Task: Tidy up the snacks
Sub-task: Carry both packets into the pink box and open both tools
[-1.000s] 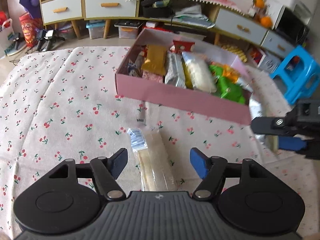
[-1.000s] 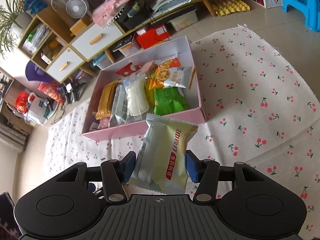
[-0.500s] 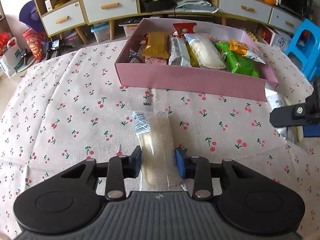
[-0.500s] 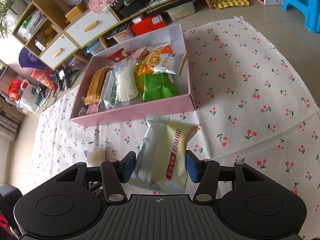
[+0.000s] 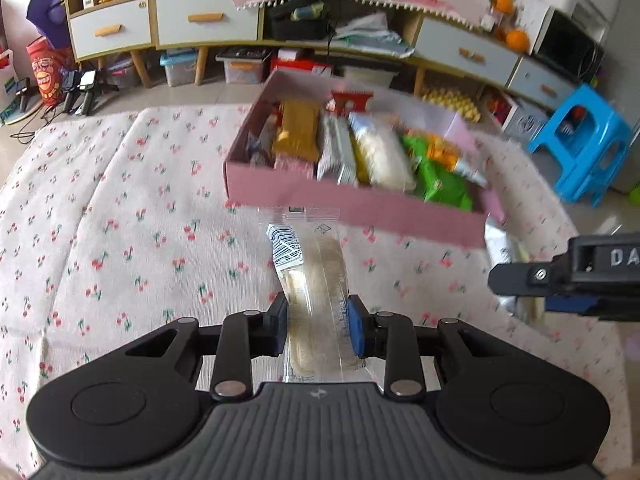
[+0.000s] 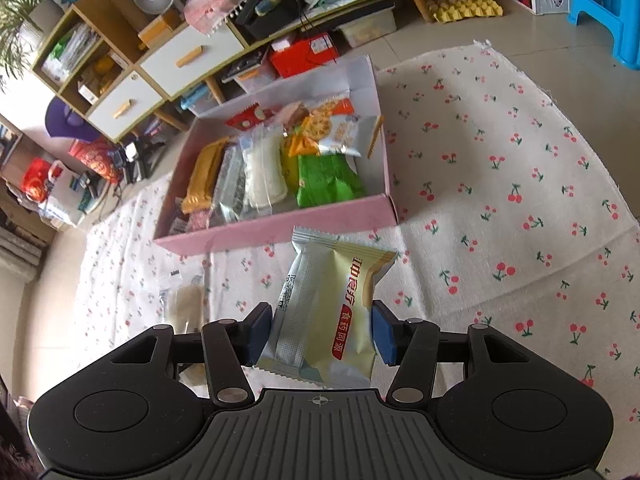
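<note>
A pink box [image 5: 352, 208] holding several snack packs sits on the cherry-print cloth [image 5: 120, 220]. In front of it my left gripper [image 5: 318, 320] has its jaws closing, and both pads press the sides of a clear-wrapped pale snack bar [image 5: 312, 272], whose far end points toward the box. My right gripper [image 6: 322, 332] is shut on a cream-and-silver snack packet [image 6: 332, 304], held above the cloth just short of the pink box [image 6: 276, 232]. The clear-wrapped bar [image 6: 186, 304] shows at lower left in the right wrist view.
A blue plastic stool [image 5: 584, 144] stands off the cloth's right edge. Behind the box runs a low cabinet [image 5: 200, 20] with drawers, with bins and a yellow egg tray [image 6: 460, 6] on the floor beneath. Bare cloth spreads left and right of the box.
The left jaws came in from wide apart onto the clear-wrapped bar, and the bar has come up a little off the cloth. The right gripper keeps its packet and stays put.
</note>
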`<state>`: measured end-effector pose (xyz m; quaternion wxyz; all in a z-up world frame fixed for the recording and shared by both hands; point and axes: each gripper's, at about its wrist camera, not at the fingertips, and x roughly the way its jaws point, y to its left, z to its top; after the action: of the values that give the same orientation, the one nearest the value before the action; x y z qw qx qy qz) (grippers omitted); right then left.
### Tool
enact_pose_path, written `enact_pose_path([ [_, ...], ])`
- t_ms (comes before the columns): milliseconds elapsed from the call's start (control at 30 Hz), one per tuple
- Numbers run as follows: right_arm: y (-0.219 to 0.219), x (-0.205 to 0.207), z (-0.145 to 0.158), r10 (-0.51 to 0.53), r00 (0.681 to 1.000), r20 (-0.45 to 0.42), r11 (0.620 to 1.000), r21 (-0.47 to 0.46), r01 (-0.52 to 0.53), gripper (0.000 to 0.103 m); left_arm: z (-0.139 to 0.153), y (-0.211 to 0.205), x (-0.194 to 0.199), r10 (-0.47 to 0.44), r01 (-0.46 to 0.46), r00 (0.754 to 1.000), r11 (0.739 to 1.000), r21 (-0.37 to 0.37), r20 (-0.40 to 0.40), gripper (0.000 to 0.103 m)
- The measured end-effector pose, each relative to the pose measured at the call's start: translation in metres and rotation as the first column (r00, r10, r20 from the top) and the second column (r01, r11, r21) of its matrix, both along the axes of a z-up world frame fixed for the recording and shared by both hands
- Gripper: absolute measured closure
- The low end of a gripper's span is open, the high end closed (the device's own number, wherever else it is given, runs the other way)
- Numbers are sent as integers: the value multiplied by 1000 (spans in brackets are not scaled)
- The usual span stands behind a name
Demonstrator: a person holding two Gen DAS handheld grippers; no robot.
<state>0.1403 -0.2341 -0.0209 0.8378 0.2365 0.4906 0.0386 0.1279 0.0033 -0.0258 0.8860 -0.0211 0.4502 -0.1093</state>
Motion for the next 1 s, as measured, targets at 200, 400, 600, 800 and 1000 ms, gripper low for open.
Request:
enact_pose_path([
  [200, -4, 21, 14, -28, 998, 57, 999, 39, 25, 51, 15, 6, 24, 6, -4, 999, 999, -50, 50, 76],
  [400, -12, 59, 23, -56, 991, 118, 998, 20, 54, 51, 20, 5, 70, 20, -13, 996, 996, -85, 84, 76],
  [600, -21, 101, 16, -87, 983, 160, 996, 13, 86, 51, 13, 0, 113, 12, -1, 995, 994, -109, 100, 75],
  [800, -21, 128, 2, -94, 980, 177, 996, 6, 94, 51, 6, -3, 132, 14, -1, 993, 995, -103, 121, 75],
  [1000, -22, 136, -5, -105, 976, 190, 994, 14, 104, 47, 0, -4, 139, -13, 21, 993, 997, -71, 121, 72],
])
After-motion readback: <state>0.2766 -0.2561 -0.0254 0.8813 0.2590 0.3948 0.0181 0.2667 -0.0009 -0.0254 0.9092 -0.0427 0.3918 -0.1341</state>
